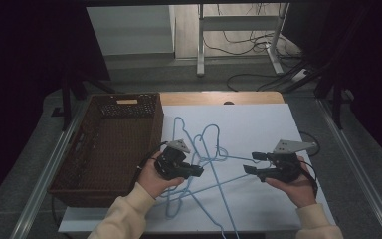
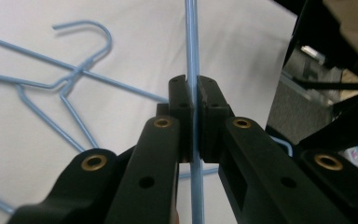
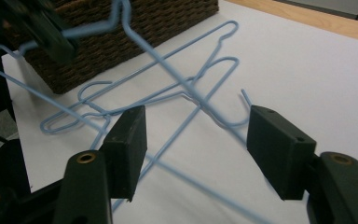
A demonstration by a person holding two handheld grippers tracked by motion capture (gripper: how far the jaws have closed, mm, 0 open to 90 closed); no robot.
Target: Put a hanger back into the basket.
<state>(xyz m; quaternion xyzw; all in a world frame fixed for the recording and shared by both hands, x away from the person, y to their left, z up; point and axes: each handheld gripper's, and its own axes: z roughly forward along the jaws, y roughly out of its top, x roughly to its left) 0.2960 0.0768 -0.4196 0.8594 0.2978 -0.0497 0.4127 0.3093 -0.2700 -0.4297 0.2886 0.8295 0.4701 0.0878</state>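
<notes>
On the white bench (image 1: 258, 124), beside the wicker basket (image 1: 109, 144): left claw (image 2: 193, 100) clamped on one blue wire hanger (image 2: 192, 42), lifting it from the tangled pile, probably for the basket. Right claw (image 3: 196, 135) gapes wide, holding nothing, hangers lying beneath.

A white sheet (image 1: 258, 124) covers a wooden table (image 1: 219, 97) at centre frame, lit from above while dark curtains (image 1: 25, 59) close in at upper left and right. Beyond it, at top centre, a white metal stand (image 1: 201, 45) rises from grey floor (image 1: 144, 79) strewn with black cables (image 1: 243, 47).
</notes>
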